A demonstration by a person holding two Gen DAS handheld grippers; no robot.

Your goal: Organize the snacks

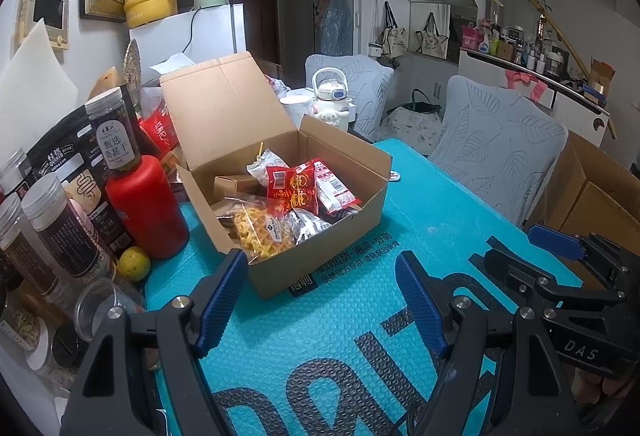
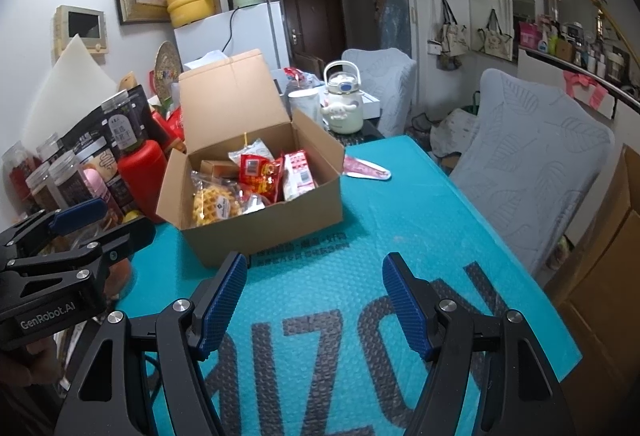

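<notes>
An open cardboard box [image 1: 344,248] [image 2: 280,232] stands on the teal bubble mat [image 1: 400,316] [image 2: 340,316]. Inside lie several snack packets: a yellow waffle pack [image 1: 258,232] [image 2: 210,210], a red packet [image 1: 294,188] [image 2: 258,172] and a red-and-white packet [image 1: 334,188] [image 2: 298,172]. One pink-red packet [image 2: 366,169] lies on the mat to the right of the box. My left gripper [image 1: 320,300] hovers open just in front of the box, nothing between its fingers. My right gripper [image 2: 314,300] is open too, beside it and empty.
Jars [image 1: 52,232], a red bottle [image 1: 146,208] and a small yellow-green fruit [image 1: 134,263] crowd the table's left side. Two covered chairs [image 1: 500,152] [image 2: 532,164] stand at the right edge, with a cardboard carton [image 1: 592,196] beyond. A white kettle-shaped bottle [image 2: 342,100] sits behind the box.
</notes>
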